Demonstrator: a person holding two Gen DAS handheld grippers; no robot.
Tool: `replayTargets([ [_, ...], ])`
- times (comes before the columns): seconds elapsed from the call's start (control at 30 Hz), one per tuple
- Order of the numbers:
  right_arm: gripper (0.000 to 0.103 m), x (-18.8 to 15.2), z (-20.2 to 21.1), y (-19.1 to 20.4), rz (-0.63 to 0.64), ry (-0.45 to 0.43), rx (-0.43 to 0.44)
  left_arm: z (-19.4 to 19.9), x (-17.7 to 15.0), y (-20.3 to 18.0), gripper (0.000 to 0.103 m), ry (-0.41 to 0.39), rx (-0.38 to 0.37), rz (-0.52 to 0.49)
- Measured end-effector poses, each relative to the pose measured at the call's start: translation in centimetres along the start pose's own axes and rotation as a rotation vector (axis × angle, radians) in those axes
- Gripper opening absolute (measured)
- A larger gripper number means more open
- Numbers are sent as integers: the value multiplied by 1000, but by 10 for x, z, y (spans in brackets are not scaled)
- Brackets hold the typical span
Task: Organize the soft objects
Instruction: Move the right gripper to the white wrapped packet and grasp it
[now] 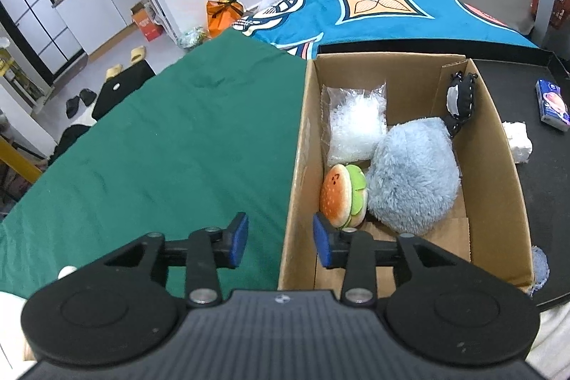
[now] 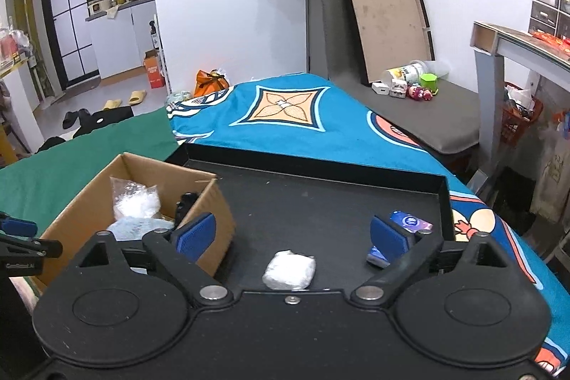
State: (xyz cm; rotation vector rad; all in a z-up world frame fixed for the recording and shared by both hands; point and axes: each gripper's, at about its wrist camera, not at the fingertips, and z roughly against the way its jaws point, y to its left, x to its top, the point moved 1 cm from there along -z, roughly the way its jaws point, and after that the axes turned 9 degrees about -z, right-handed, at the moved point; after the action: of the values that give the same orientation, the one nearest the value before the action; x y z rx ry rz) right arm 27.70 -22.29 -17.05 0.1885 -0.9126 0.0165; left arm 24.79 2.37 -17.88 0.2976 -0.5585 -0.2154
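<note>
A cardboard box (image 1: 498,173) holds a fluffy blue plush (image 1: 413,173), a burger plush (image 1: 343,194), a clear plastic bag of white stuffing (image 1: 356,127) and a black item (image 1: 461,102). My left gripper (image 1: 279,239) hovers open over the box's near left wall with nothing between its blue pads. In the right wrist view the same box (image 2: 89,194) sits at the left. My right gripper (image 2: 292,234) stands wide open above a white wrapped wad (image 2: 289,269) on the black tray (image 2: 320,202). A blue tissue pack (image 2: 409,223) lies behind its right finger.
A green cloth (image 1: 160,138) covers the surface left of the box. A blue patterned blanket (image 2: 285,127) lies behind the tray. The white wad (image 1: 518,141) and the tissue pack (image 1: 552,105) rest on the tray right of the box. Jars and small toys (image 2: 409,81) stand at the back.
</note>
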Motion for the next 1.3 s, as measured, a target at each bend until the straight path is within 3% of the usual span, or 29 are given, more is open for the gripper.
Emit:
replayTargets([
  [0.1,98,-1,-4,-8,0,14,7,1,2,-3,50,-6,23,-15],
  [0.7,96,-38,-45,-25,-126,111,101,-1,4,-18,56,3,134,-95],
  [1.23,90,-54,-89,-19,-116,170,70,-8,6,-21,56,35,153,-109],
  [1.27,88,-56,-90,-17,-102,174,65,-9,7,-21,56,40,158,-107],
  [1.3,79,-57,-91,-15,-85,180,58,-10,7,-20,56,45,163,-106],
])
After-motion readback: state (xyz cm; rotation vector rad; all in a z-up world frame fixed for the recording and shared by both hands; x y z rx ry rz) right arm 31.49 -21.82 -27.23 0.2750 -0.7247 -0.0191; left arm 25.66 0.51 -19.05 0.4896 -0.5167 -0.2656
